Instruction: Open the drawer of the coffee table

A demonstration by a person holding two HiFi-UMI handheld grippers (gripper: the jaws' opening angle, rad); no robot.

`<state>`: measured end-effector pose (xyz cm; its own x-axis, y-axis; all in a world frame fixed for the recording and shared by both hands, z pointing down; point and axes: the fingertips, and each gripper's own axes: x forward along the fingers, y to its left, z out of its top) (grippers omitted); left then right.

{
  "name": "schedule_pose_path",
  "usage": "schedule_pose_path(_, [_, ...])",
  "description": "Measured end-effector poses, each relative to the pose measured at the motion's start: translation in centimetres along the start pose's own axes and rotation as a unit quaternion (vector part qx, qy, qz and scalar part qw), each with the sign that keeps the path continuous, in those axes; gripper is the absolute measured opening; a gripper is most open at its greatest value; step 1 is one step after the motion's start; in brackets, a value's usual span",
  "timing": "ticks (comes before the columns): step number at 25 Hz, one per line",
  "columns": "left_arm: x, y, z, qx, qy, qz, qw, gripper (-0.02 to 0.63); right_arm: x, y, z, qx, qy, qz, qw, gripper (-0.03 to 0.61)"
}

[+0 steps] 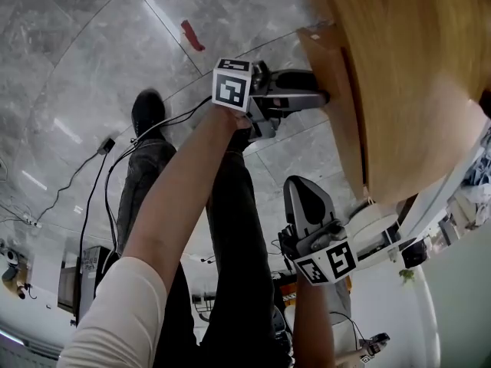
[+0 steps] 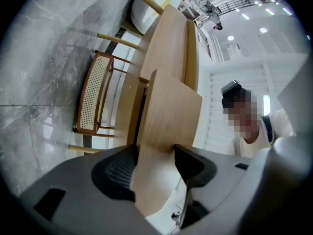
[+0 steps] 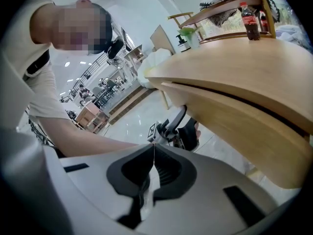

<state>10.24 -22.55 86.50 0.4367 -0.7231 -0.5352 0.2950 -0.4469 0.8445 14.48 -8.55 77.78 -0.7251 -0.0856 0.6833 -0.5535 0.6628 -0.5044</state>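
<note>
While the left gripper [image 1: 321, 96] is clamping the drawer front [image 1: 335, 83] of the coffee table [image 1: 414, 75], the right gripper [image 1: 298, 184] is hanging closed and empty nearby.

Looking along the left gripper [image 2: 154, 168], both jaws are pressing on the pale wood drawer front [image 2: 168, 111], which is sitting just under the tabletop with a dark gap showing beside it. The right gripper [image 3: 153, 148] is holding its jaws together on nothing, lower down and apart from the drawer front [image 3: 234, 116]. Dark-trousered legs [image 1: 230, 228] are standing on the grey marble floor [image 1: 69, 44] just beside the table — right under the reaching arm. A black cable [image 1: 84, 179] is trailing across the floor, well clear. A cane-panelled wooden frame [image 2: 93, 94] is standing beyond the table, and a cola bottle [image 3: 250, 21] is standing on a shelf behind it.
</note>
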Motion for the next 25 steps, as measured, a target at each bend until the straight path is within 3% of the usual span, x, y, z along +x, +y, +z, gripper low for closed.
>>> schedule_pose_path(12, [-4.4, -3.6, -1.9, -0.011, 0.009, 0.011, 0.9998, 0.259, 0.5, 3.6, -0.7, 0.007, -0.011, 0.017, 1.000, 0.018])
schedule_pose_path(25, [-8.3, -5.7, -2.9, -0.017, -0.002, 0.025, 0.9995, 0.265, 0.9, 5.0, -2.4, 0.011, -0.013, 0.007, 1.000, 0.018])
